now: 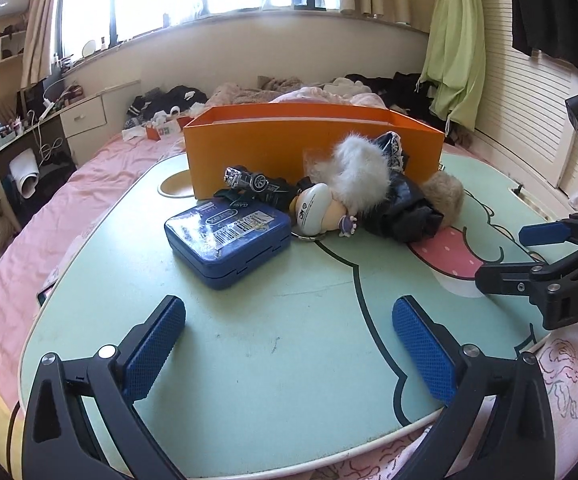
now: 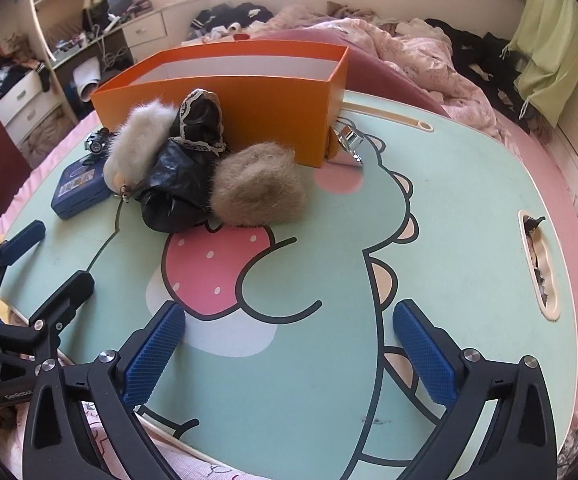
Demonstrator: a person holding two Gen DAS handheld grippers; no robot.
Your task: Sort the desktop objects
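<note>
An orange box (image 1: 273, 148) (image 2: 249, 96) stands open at the far side of a mint cartoon lap table (image 1: 269, 344) (image 2: 469, 200). In front of it lie a blue tin (image 1: 229, 240) (image 2: 79, 188), a wristwatch (image 1: 249, 180), a small doll keychain (image 1: 315, 208), a white fur piece (image 1: 359, 176) (image 2: 137, 144), black gloves (image 1: 405, 208) (image 2: 177, 184) and a brown fur piece (image 1: 447, 192) (image 2: 259, 188). My left gripper (image 1: 289, 352) (image 2: 53, 252) is open and empty, near the table's front edge. My right gripper (image 2: 289, 356) (image 1: 509, 256) is open and empty, over the strawberry print.
A shiny metal clip (image 2: 351, 140) lies by the box's right corner. The table has a slot (image 2: 539, 264) at its right side. The table rests on a pink bed (image 1: 101, 184) with piled clothes behind. A desk with drawers (image 1: 81, 116) stands at the left.
</note>
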